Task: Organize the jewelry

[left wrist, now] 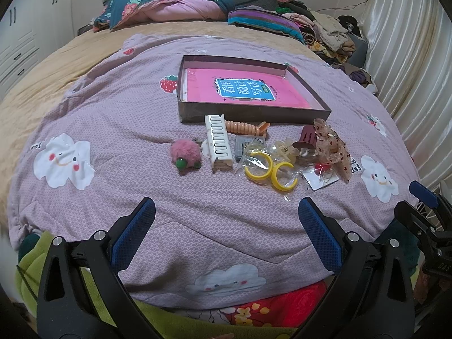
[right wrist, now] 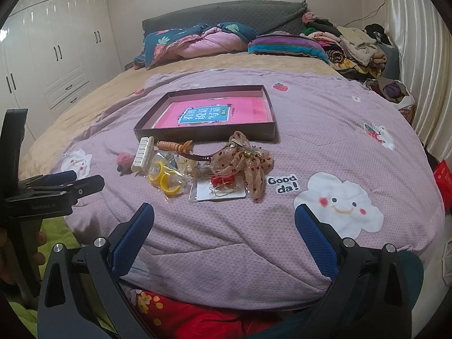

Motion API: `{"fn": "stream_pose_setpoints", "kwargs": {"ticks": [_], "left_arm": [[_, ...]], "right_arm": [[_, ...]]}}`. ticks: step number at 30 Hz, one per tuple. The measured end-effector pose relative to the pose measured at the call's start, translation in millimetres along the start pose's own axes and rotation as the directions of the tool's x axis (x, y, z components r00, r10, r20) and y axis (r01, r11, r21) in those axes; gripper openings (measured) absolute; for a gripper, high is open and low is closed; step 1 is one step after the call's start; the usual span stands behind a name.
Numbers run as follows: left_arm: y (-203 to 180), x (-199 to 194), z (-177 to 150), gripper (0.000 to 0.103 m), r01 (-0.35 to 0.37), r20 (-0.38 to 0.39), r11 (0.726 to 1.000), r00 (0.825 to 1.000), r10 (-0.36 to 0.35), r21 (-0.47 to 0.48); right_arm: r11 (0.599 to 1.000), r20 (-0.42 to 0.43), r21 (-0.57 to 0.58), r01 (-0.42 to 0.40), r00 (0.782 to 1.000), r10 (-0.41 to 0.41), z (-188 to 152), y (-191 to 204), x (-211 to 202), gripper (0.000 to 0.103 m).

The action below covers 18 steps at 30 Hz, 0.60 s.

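Observation:
A row of accessories lies on the purple quilt in front of a dark shallow box [left wrist: 309, 86] [right wrist: 271, 104] that holds a pink book. The row includes a pink fluffy charm [left wrist: 185, 152], a white comb clip [left wrist: 217, 141] [right wrist: 142, 152], bagged yellow hoop earrings [left wrist: 268, 171] [right wrist: 165, 179], a sheer brown bow [left wrist: 330, 147] [right wrist: 240, 163] and a card with red earrings [right wrist: 221, 188]. My left gripper [left wrist: 226, 226] is open and empty, hovering short of the row. My right gripper [right wrist: 224, 231] is open and empty, short of the card.
Pillows and a folded blanket [right wrist: 197, 42] lie at the bed's head. A pile of clothes [right wrist: 353, 48] sits at the far right by the curtain. White wardrobes [right wrist: 56, 48] stand on the left. The left gripper also shows in the right wrist view [right wrist: 65, 182].

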State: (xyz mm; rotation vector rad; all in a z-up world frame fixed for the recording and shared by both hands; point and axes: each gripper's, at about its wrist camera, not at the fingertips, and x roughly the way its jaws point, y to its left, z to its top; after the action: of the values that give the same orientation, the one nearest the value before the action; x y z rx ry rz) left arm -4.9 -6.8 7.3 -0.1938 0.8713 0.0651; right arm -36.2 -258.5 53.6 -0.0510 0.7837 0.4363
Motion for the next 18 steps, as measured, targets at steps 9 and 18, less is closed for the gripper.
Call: {"fn": "stream_pose_setpoints", "kwargs": {"ticks": [9, 18], "left_arm": [[0.2, 0.2, 0.0, 0.095, -0.001, 0.000, 1.000, 1.000, 0.001, 0.001], [-0.4, -0.3, -0.2, 0.095, 0.000, -0.001, 1.000, 1.000, 0.000, 0.001]], "right_arm": [[1.000, -0.001, 0.001, 0.000, 1.000, 0.000, 0.1, 0.0, -0.1, 0.099], [1.000, 0.001, 0.000, -0.002, 1.000, 0.002, 0.1, -0.2, -0.4, 0.099]]}}
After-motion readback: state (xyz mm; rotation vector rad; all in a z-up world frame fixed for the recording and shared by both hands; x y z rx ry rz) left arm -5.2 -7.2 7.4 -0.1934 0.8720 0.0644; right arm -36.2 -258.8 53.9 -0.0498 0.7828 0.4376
